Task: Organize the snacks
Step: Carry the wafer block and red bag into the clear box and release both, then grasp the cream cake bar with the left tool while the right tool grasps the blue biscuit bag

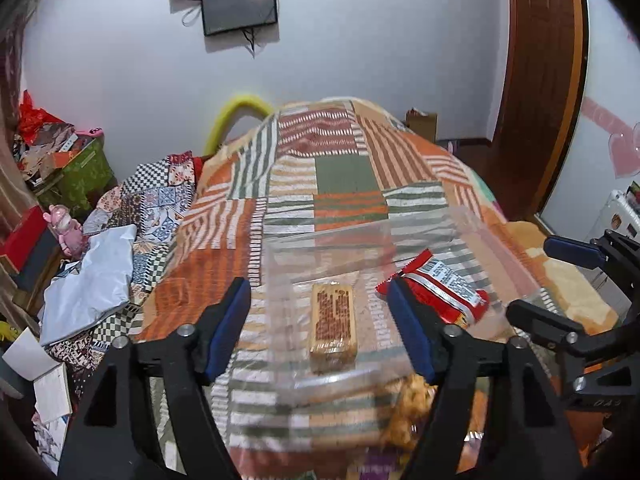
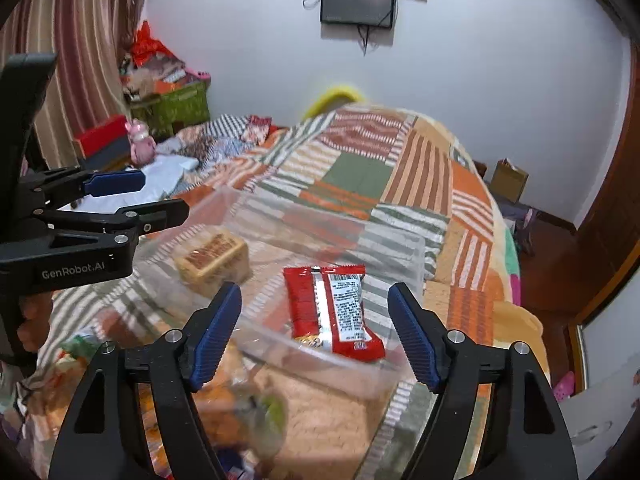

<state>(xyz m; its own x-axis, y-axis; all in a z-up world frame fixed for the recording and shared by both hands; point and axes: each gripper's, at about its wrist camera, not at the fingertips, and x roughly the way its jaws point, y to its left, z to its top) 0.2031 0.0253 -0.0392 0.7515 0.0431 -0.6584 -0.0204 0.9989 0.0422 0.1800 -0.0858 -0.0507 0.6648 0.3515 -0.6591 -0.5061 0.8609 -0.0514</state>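
Right wrist view: red snack pack (image 2: 334, 312) and wafer bar (image 2: 212, 258) sit inside the clear bin (image 2: 416, 248) on the bed. Both the right claw (image 2: 316, 334) and left claw (image 1: 320, 326) hang wide open, empty. Looks mid-sorting; next means grabbing from the loose snacks (image 2: 224, 404) underneath.

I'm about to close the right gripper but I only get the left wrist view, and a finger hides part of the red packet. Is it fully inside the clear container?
Observer: Yes. The right wrist view shows the whole red packet lying inside the clear container, label side up.
Operator: Is the right gripper holding anything?
Observer: No. The right gripper is open and empty, its fingers either side of the packet.
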